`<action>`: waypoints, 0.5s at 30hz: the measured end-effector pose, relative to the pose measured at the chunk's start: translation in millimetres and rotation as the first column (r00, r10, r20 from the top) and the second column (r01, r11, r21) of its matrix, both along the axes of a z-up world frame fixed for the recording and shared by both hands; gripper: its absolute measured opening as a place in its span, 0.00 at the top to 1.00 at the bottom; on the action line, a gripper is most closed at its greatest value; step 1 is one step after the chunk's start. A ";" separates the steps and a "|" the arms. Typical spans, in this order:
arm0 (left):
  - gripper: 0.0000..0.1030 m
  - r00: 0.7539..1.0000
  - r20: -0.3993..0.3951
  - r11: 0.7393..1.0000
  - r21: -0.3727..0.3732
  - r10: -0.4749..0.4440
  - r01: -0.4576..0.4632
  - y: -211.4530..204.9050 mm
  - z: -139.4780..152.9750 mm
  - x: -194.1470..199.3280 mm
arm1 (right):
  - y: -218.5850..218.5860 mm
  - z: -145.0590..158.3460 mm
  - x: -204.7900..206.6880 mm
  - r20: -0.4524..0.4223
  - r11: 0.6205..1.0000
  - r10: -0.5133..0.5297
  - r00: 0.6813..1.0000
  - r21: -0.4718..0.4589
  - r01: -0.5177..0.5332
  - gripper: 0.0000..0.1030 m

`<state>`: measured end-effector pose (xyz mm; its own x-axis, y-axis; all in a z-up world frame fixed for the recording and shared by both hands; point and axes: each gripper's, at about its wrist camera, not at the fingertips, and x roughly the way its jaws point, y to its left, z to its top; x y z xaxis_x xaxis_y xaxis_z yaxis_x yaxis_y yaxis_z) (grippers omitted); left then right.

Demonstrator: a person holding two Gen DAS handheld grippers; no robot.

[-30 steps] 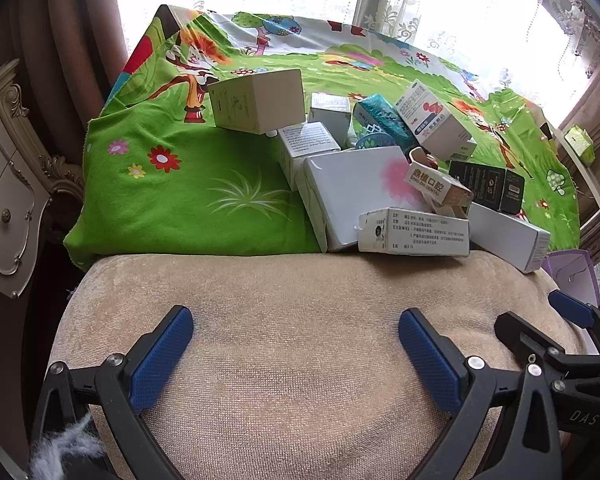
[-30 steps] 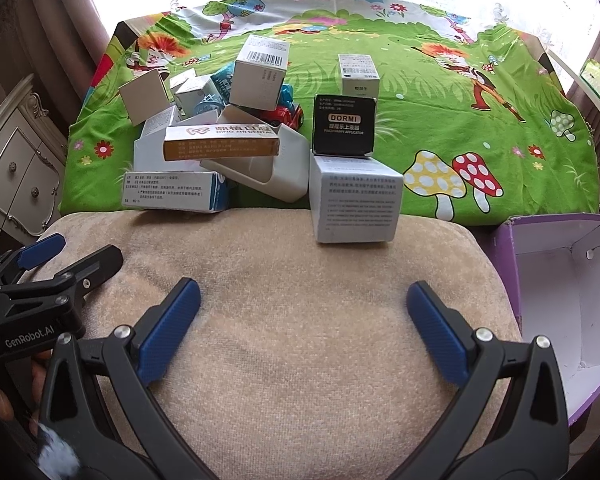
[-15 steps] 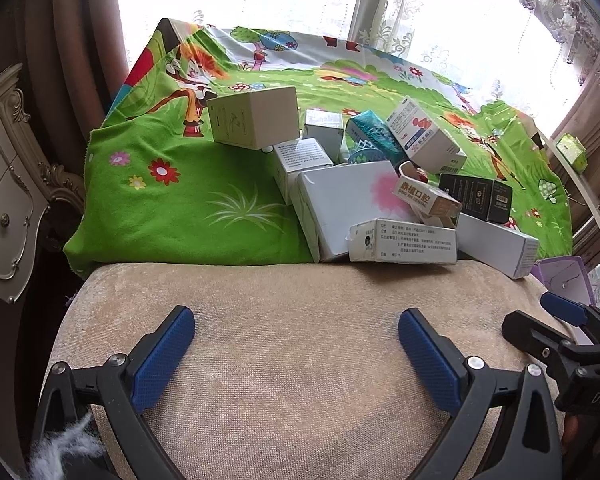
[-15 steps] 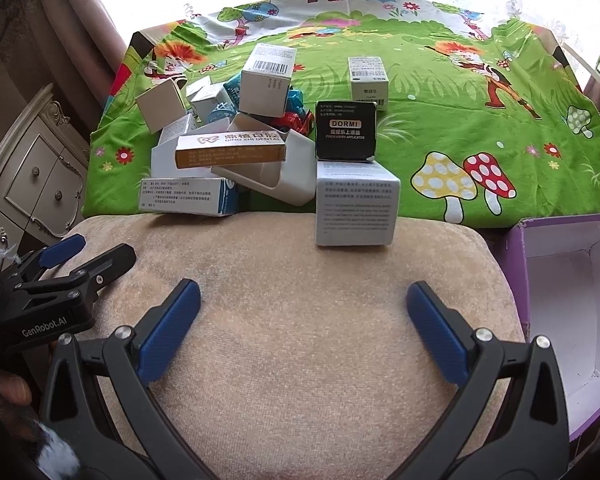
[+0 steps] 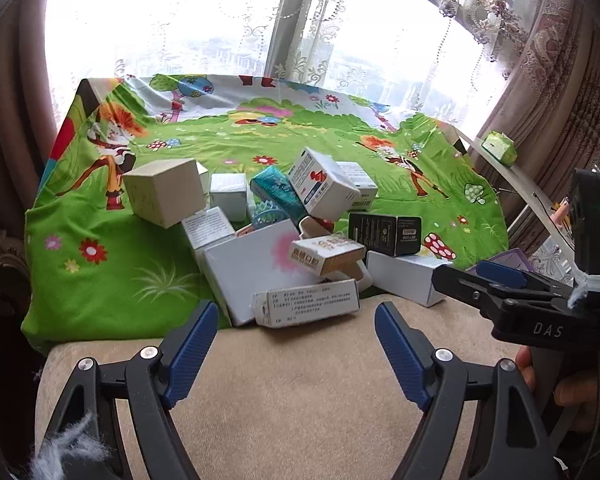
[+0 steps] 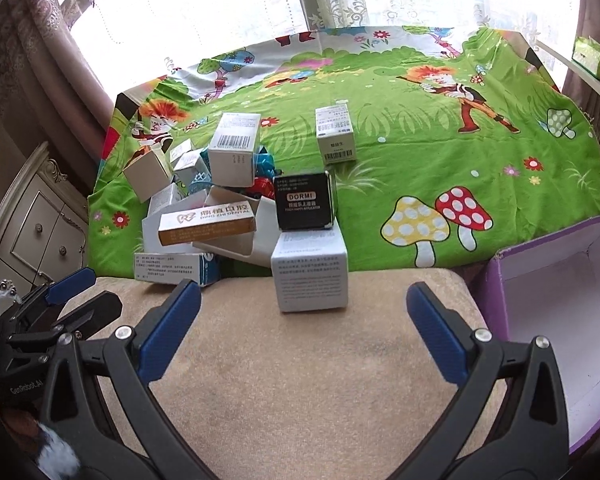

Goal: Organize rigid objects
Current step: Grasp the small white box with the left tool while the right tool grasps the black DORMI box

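- A bright green cartoon cloth (image 6: 440,168), printed with mushrooms, flowers and orange-haired figures, covers the surface under the window.
- A beige plush cushion (image 6: 308,380) lies at its near edge.
- Lace curtains (image 5: 204,32) hang over the bright window, with patterned drapes (image 5: 556,64) beside them.
- A cream carved cabinet (image 6: 40,224) with round knobs stands at the left.
- A small green packet (image 6: 592,58) sits on the sill.

Both wrist cameras look down and forward over a beige cushion (image 5: 300,392) toward the far window. The left view sits left, the right view right. They share the near box pile (image 5: 284,236) (image 6: 220,208) and each catches the other tool at its edge.
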<state>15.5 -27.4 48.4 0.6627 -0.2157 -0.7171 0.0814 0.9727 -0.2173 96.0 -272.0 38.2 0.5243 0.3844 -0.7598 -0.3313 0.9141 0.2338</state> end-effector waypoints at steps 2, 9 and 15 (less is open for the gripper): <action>0.24 0.999 0.008 0.999 0.010 -0.041 0.041 -5.3 2.7 12.0 | 2.4 4.7 9.2 0.028 1.000 -0.005 1.000 -0.007 0.005 0.00; 0.40 0.987 -0.059 0.989 0.020 -0.148 0.149 -14.1 -11.6 53.8 | 18.0 -0.7 45.3 0.026 0.999 0.022 0.999 -0.050 -0.021 0.02; 0.42 0.980 -0.090 0.983 0.018 -0.180 0.182 -14.0 -19.7 68.2 | 29.3 -13.8 62.0 -0.011 0.996 0.051 0.999 -0.075 -0.051 0.13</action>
